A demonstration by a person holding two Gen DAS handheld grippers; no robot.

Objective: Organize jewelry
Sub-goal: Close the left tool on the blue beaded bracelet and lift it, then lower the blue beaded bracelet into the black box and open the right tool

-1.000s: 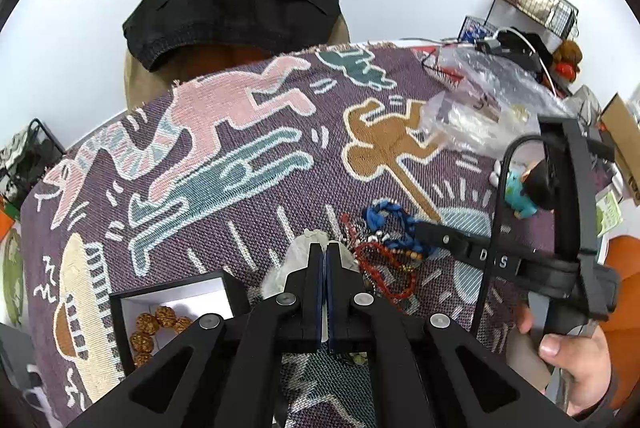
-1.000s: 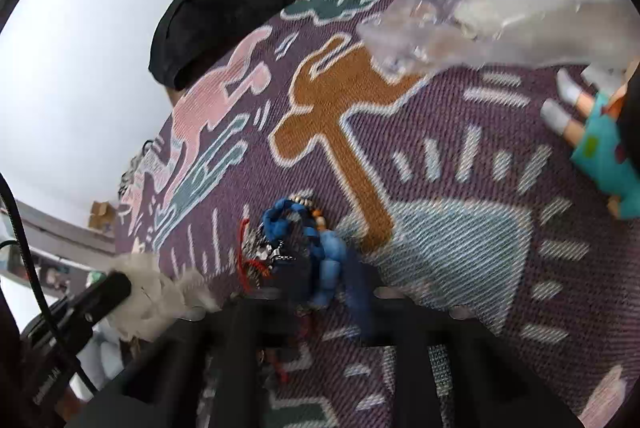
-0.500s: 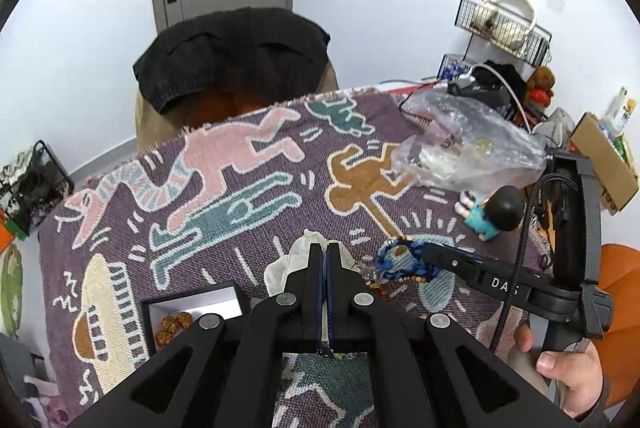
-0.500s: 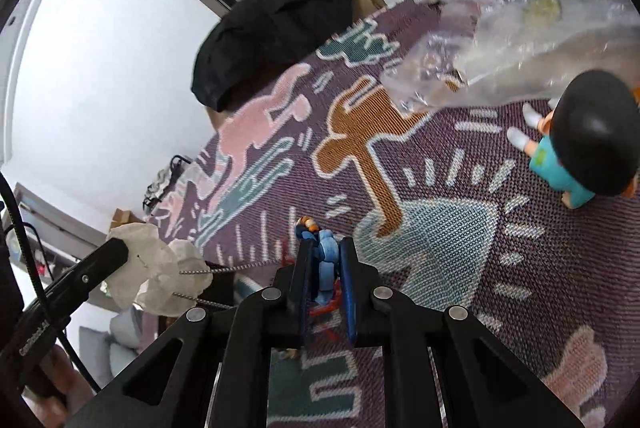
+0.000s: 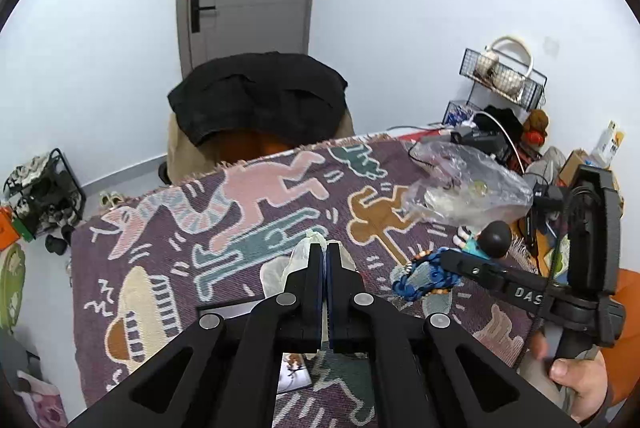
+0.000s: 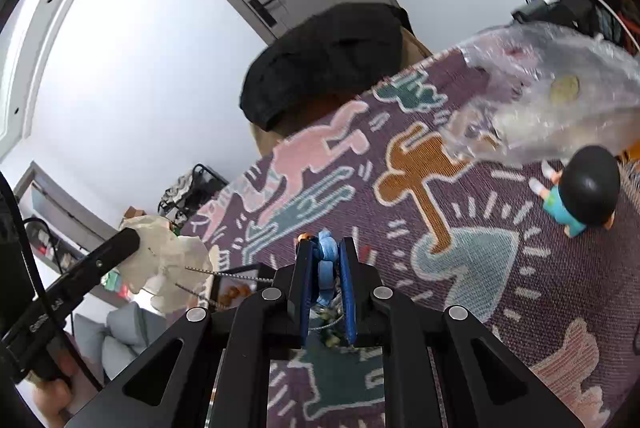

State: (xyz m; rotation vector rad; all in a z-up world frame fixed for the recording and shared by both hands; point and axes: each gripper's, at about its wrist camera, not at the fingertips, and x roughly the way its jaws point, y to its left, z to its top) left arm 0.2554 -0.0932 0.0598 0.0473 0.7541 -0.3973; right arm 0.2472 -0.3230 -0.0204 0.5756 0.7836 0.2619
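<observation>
My left gripper (image 5: 325, 248) is shut on a cream drawstring pouch (image 5: 280, 268) and holds it above the patterned cloth. The pouch also shows in the right wrist view (image 6: 168, 256), with its cords hanging. My right gripper (image 6: 325, 248) is shut on a blue braided bracelet (image 6: 326, 260); other beaded pieces hang below it. The bracelet bunch shows in the left wrist view (image 5: 420, 274), lifted off the cloth to the right of the pouch. A black box (image 6: 236, 288) with brown beads lies below, mostly hidden.
A patterned purple cloth (image 5: 168, 260) covers the table. A clear plastic bag (image 5: 464, 192) and a small doll (image 5: 486, 238) sit at the right. A chair with a black jacket (image 5: 260, 96) stands behind the table. Clutter and wire racks (image 5: 500, 76) fill the right corner.
Both grippers have risen well above the cloth. My right gripper closed on the blue bracelet bunch and lifted it off the table. The pouch stayed in my left gripper.
</observation>
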